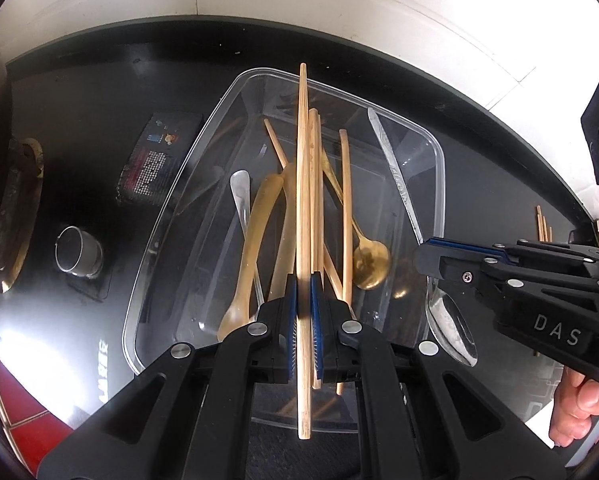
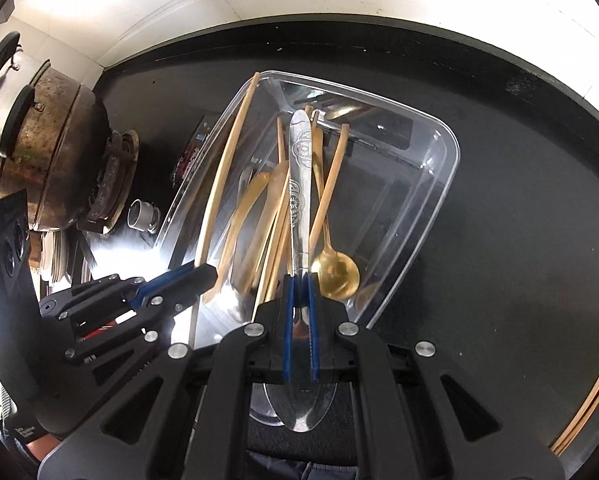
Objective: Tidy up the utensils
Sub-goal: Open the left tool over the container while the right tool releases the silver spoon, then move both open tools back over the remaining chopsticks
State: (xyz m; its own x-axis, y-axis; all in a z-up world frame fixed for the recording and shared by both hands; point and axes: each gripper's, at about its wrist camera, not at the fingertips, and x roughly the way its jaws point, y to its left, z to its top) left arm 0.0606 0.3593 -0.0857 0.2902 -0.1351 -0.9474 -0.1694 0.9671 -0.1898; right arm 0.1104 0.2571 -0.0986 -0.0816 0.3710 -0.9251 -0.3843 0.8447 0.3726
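Observation:
A clear plastic bin [image 1: 439,160] on the black counter holds several chopsticks, gold cutlery, a gold spoon [image 1: 369,260] and a small silver spoon [image 1: 239,188]. My left gripper [image 1: 304,280] is shut on a wooden chopstick [image 1: 302,160], held lengthwise above the bin. My right gripper [image 2: 300,280] is shut on a silver spoon [image 2: 300,168] by its neck, handle pointing away over the bin, bowl below the fingers. The right gripper also shows in the left wrist view [image 1: 431,256], with the silver spoon [image 1: 391,172]. The left gripper shows in the right wrist view [image 2: 203,274], with the chopstick [image 2: 229,160].
A rusty pot [image 2: 47,148] on a burner and a steel pot stand at the left. A small glass cup [image 1: 77,250] and a dark packet [image 1: 155,160] lie left of the bin. More chopsticks [image 1: 542,222] lie on the counter at the right. A white wall runs behind.

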